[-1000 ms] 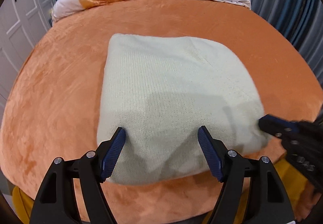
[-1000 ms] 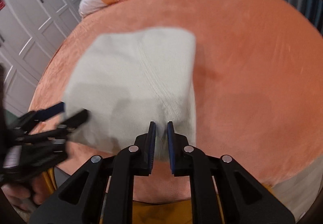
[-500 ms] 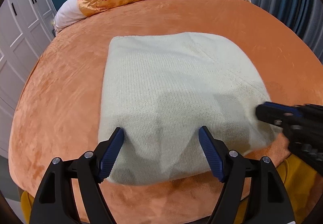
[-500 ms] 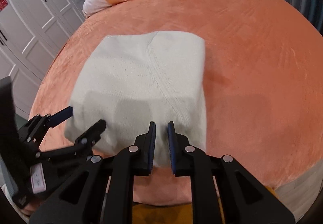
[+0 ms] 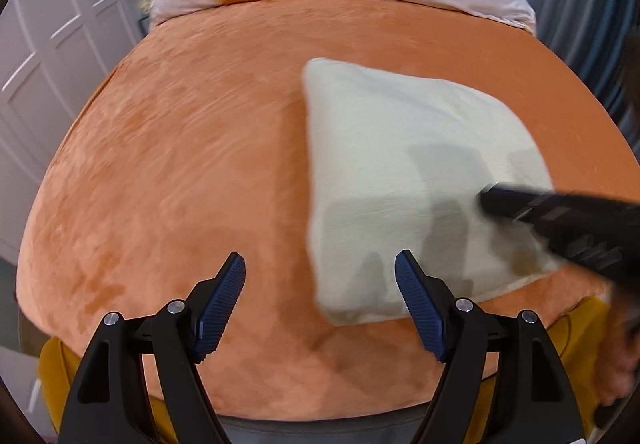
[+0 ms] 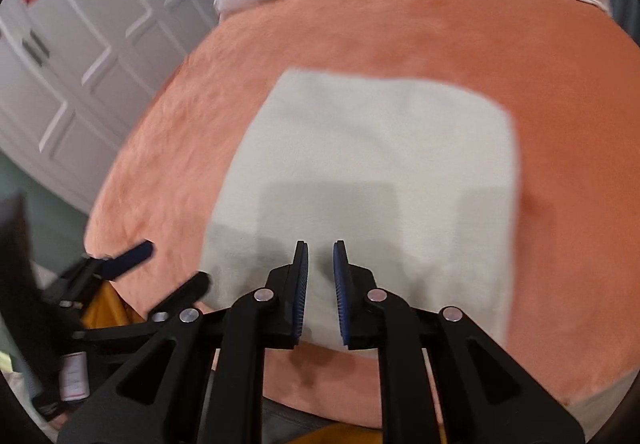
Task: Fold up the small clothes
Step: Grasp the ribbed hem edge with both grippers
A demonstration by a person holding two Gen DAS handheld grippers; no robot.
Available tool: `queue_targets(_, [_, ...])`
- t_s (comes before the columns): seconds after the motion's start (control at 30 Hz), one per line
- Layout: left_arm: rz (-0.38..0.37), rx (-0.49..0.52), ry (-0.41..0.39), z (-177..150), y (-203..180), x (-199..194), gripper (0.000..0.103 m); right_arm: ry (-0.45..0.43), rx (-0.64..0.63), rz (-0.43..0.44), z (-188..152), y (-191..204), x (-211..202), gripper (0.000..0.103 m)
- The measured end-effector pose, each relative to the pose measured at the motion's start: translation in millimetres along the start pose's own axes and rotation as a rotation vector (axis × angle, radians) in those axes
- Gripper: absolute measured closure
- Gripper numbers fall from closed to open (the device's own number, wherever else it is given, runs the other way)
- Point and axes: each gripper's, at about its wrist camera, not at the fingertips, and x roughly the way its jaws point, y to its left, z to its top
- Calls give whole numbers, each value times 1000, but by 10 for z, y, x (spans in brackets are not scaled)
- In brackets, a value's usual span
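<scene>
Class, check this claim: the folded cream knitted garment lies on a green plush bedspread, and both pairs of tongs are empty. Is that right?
One detail is wrong: the plush bedspread is orange, not green, as the left wrist view shows. The folded cream knitted garment does lie on it, and the left tongs and right tongs are both empty.

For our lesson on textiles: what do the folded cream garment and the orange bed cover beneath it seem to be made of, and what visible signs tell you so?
Folded cream garment: probably a soft knit, wool or cotton; matte, thick, with rounded padded edges. Motion blur hides any stitch pattern here.
Orange bed cover: likely plush velvet or fleece; a short pile shows lighter and darker brushed streaks with a slight sheen.
</scene>
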Motion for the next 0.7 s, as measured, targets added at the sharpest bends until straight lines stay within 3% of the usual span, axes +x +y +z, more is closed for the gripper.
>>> queue_targets(0.03, [7, -9, 4, -14, 49, 8, 29, 29, -11, -21, 0, 42, 184, 88])
queue_targets(0.1, [8, -29, 14, -27, 116, 27, 29, -1, -41, -37, -52, 92, 339, 88])
queue_targets(0.2, [-26, -46, 16, 25, 134, 26, 29, 12, -23, -25, -2, 59, 182, 88])
queue_targets(0.27, [-54, -41, 7, 83, 92, 15, 29, -32, 16, -11, 11, -74, -32, 89])
queue_targets(0.33, [-92, -28, 1, 168, -6, 28, 25, -115, 69, -38, -21, -260, -312, 64])
queue_targets(0.4, [-136, -21, 4, 271, -121, 97, 15, -180, 137, -77, -45, -519, -509, 47])
queue_targets(0.43, [-148, -22, 12, 323, -175, 162, 15, -193, 171, -93, -44, -600, -528, 40])
queue_targets(0.5, [-157, -26, 54, 420, -250, 347, 15, -173, 259, -106, -74, -873, -489, 36])
queue_targets(0.6, [-151, -88, 130, 520, -246, 659, 12, -113, 345, -25, -125, -1125, -280, 33])
queue_targets(0.7, [-163, -141, 126, 569, -200, 767, 5, -58, 387, 39, -158, -1212, 17, 31])
